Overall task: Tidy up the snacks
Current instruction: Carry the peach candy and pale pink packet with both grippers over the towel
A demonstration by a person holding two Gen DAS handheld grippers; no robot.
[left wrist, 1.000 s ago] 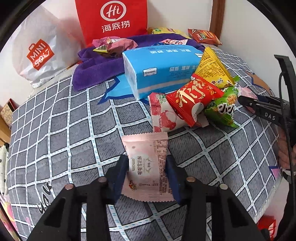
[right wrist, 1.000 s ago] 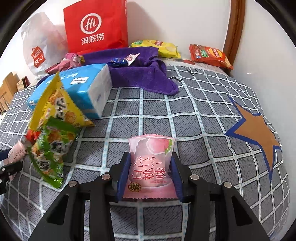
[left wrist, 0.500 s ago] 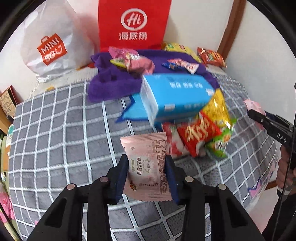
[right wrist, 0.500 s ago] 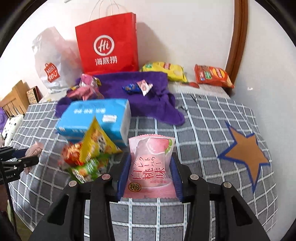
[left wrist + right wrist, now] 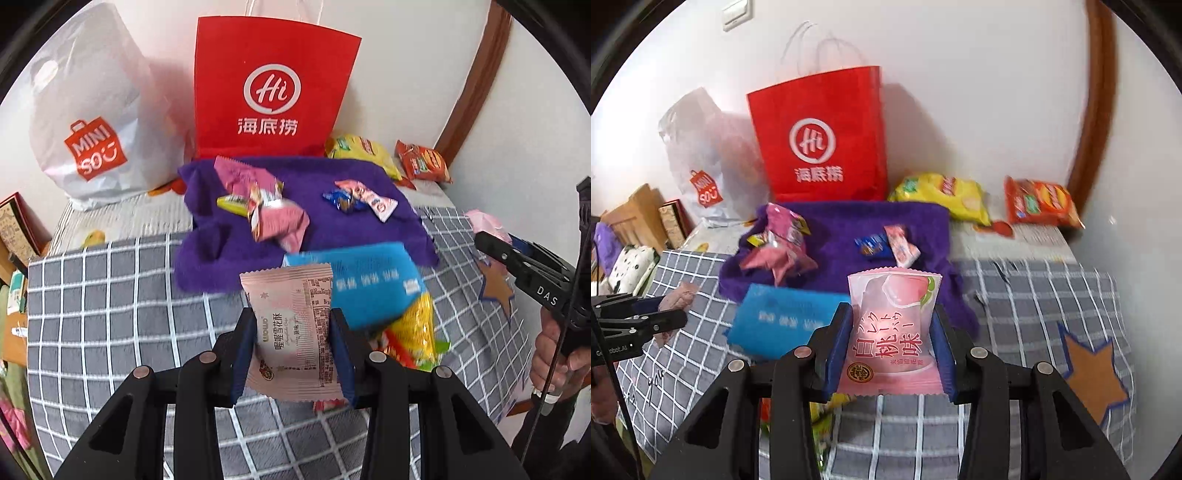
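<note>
Snacks are held clear above the checked bed cover (image 5: pixel 110 314): a pink pastry packet (image 5: pixel 290 328) is clamped in the left gripper (image 5: pixel 291 343), a peach sweet packet (image 5: pixel 892 328) in the right gripper (image 5: pixel 892 347), seemingly for sorting onto the purple towel (image 5: pixel 842 236) at the far edge.

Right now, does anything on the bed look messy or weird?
Yes. The purple towel lies rumpled, with loose sweets scattered over it. The blue tissue pack sits askew, partly over a heap of snack bags. Nothing looks torn or spilled.
</note>
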